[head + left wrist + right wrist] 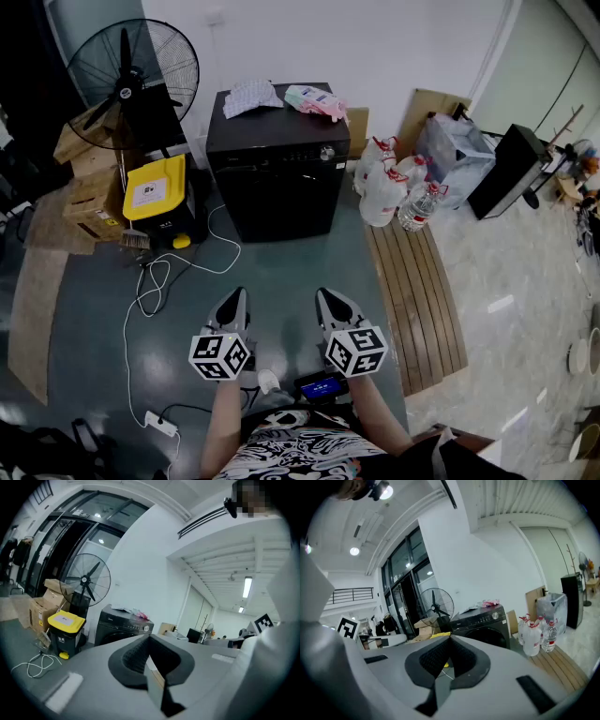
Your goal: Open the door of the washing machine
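A black front-loading washing machine (277,173) stands against the far wall with its round door shut; it also shows as the washing machine (121,626) and the washing machine (486,624) in the two gripper views. My left gripper (234,302) and right gripper (330,302) hover side by side over the grey floor, well short of the machine, both pointing toward it. Each gripper's jaws are shut with nothing between them. Cloths and a pink packet (316,101) lie on the machine's top.
A yellow-lidded bin (157,199), cardboard boxes (89,183) and a standing fan (131,70) stand left of the machine. White cable (155,281) trails across the floor. Water jugs (386,190) and a slatted wooden pallet (417,300) sit to the right.
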